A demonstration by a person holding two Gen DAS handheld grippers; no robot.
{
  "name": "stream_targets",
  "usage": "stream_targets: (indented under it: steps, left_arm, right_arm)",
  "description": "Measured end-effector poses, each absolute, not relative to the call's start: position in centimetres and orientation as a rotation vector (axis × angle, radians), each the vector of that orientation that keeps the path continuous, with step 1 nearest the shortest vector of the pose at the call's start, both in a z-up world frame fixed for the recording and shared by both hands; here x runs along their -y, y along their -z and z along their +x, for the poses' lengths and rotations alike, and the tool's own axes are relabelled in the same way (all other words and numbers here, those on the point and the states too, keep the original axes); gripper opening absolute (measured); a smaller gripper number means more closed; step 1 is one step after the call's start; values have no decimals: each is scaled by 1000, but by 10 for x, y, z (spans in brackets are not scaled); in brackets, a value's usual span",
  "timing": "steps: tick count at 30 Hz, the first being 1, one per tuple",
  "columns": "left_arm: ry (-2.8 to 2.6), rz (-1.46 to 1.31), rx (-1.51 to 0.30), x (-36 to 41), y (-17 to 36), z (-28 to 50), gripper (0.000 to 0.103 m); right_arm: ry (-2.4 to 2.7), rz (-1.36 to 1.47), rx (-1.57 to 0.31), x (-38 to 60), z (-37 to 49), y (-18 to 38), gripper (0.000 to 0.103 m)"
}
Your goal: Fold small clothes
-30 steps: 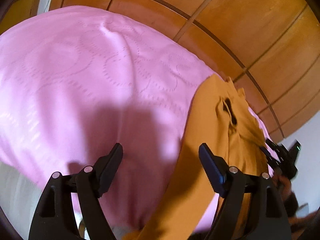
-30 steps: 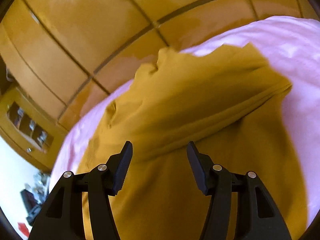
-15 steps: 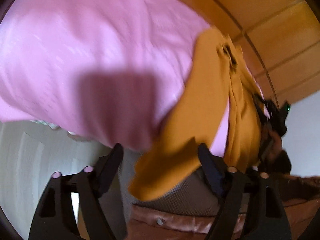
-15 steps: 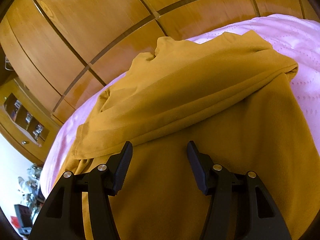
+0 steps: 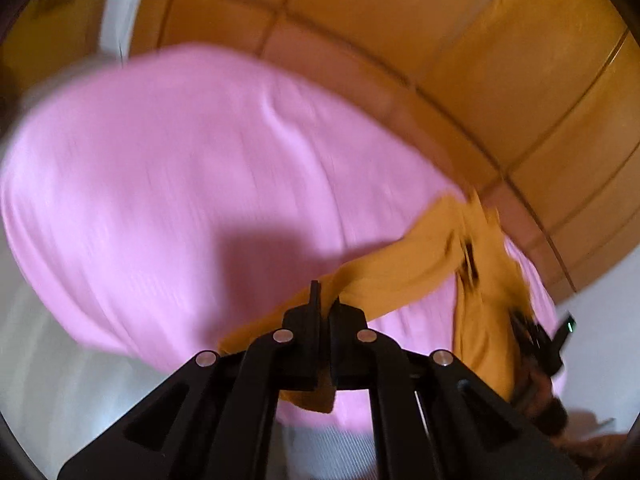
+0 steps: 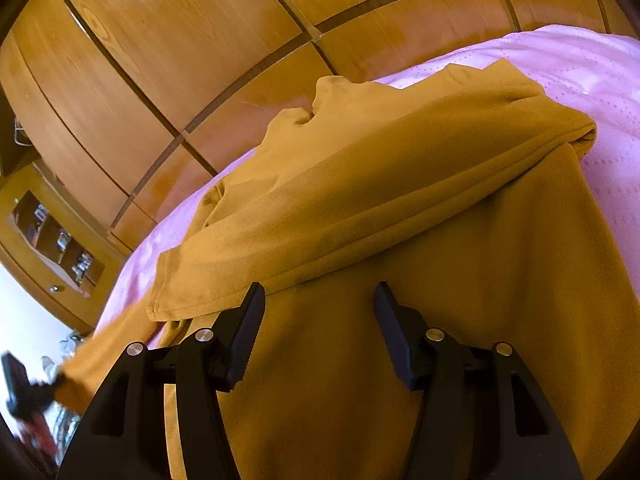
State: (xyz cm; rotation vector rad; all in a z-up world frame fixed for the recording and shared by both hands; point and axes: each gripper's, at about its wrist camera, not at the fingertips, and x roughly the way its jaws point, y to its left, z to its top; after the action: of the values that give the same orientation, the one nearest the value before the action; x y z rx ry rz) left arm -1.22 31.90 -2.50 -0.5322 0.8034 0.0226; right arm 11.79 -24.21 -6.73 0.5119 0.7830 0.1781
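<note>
A mustard-yellow long-sleeved garment (image 6: 400,200) lies on a pink bedspread (image 5: 180,180), one sleeve folded across its body. My left gripper (image 5: 325,298) is shut on the end of the other sleeve (image 5: 400,276), which stretches from the body up to the jaws, lifted off the bed. The left wrist view is blurred by motion. My right gripper (image 6: 320,312) hovers open just above the garment's lower body with nothing between its fingers. In the right wrist view the left gripper (image 6: 20,388) shows blurred at the lower left with the sleeve end in it.
Glossy wooden wardrobe panels (image 6: 200,40) rise right behind the bed. A small shelf niche (image 6: 56,236) with objects sits at the left. The bed's near edge and a pale floor (image 5: 60,380) show at the lower left of the left wrist view.
My left gripper dropped to the sleeve end at the bed's edge, shut on it, and now rises with the sleeve pulled out to the side. The right gripper stays still and open.
</note>
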Motion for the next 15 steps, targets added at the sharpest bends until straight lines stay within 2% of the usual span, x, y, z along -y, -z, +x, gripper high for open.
stream_targets:
  steps: [6, 13, 15]
  left_arm:
    - [-108, -520, -673, -361, -29, 22, 2]
    - [-145, -435, -645, -366, -65, 78, 2]
    - [-125, -465, -630, -357, -71, 93, 2]
  right_arm:
    - [-180, 514, -783, 243, 118, 67, 56]
    - [-180, 516, -783, 243, 119, 67, 56]
    - [-188, 517, -783, 242, 119, 67, 59]
